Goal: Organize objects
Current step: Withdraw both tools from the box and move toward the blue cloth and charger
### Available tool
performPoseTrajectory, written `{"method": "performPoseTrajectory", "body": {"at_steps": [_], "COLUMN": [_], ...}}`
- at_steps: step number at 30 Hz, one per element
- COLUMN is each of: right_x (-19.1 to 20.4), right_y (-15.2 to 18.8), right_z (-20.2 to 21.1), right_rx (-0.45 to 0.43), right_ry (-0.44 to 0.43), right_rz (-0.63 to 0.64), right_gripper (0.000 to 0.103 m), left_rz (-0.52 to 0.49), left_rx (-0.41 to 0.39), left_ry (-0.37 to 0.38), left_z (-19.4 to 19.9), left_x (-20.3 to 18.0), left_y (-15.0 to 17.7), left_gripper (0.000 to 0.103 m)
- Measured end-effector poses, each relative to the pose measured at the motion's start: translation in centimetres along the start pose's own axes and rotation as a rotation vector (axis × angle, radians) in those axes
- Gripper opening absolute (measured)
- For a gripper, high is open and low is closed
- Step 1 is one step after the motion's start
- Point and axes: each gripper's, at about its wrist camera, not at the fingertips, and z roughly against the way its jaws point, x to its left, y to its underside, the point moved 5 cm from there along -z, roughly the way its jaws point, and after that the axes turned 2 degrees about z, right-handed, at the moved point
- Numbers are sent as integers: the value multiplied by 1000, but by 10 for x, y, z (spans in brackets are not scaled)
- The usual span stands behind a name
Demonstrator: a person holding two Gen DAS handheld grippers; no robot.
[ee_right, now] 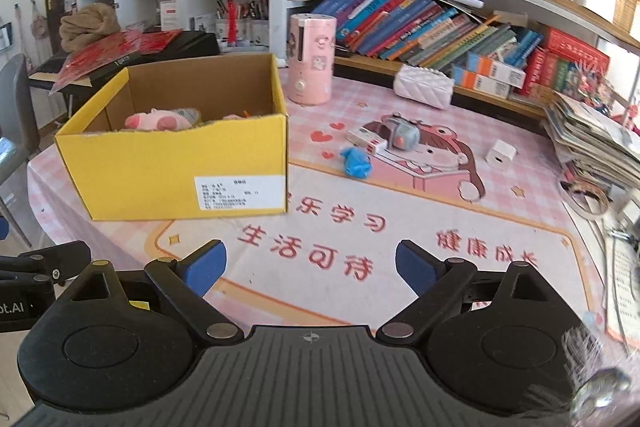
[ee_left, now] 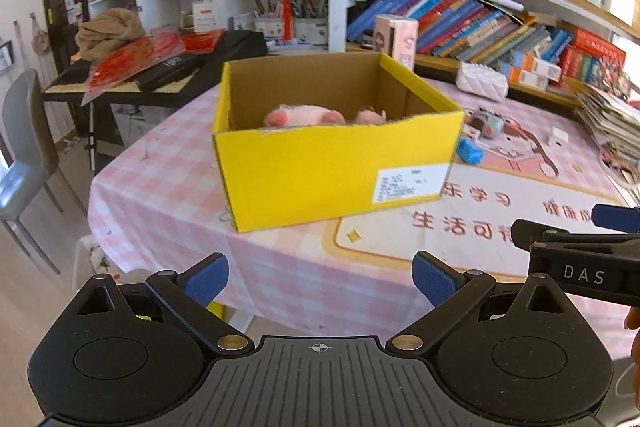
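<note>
Both claws, left gripper (ee_left: 320, 281) & right gripper (ee_right: 311, 267), gape wide w/ nothing held. Next pick's prob. the blue toy (ee_right: 355, 161), right of the yellow box (ee_right: 172, 171): bring the right one down straddling it, then pinch.

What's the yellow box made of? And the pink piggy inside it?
The box looks like cardboard: matte yellow outside, plain brown inside, with a ragged torn top edge. The piggy looks like soft plush fabric, fuzzy and rounded, though only part of it shows.

matt cardboard box (ee_right: 172, 183), plush pig (ee_right: 158, 121)
</note>
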Motion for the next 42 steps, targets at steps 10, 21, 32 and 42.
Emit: {"method": "performPoseTrajectory", "body": {"at_steps": [10,21,32,42], "right_x": [-29,-73,-124,-159], "right_y": [22,34,23,-5], "right_z": [17,22,1,-34], "right_rx": [23,49,77,64], "right_ry": [92,193,217,181], "right_rz": [-59,-144,-164,-112], "right_gripper": [94,94,95,95], "left_rz": [-78,-157,-170,-128], "left_rx": [0,4,13,-18], "left_ry": [94,174,188,170], "left_z": [-3,-13,-36,-63], "left_x": [-33,-77,-122,-156], "left_y": [2,-4,-21,-47], "left_gripper": [100,100,100,100]}}
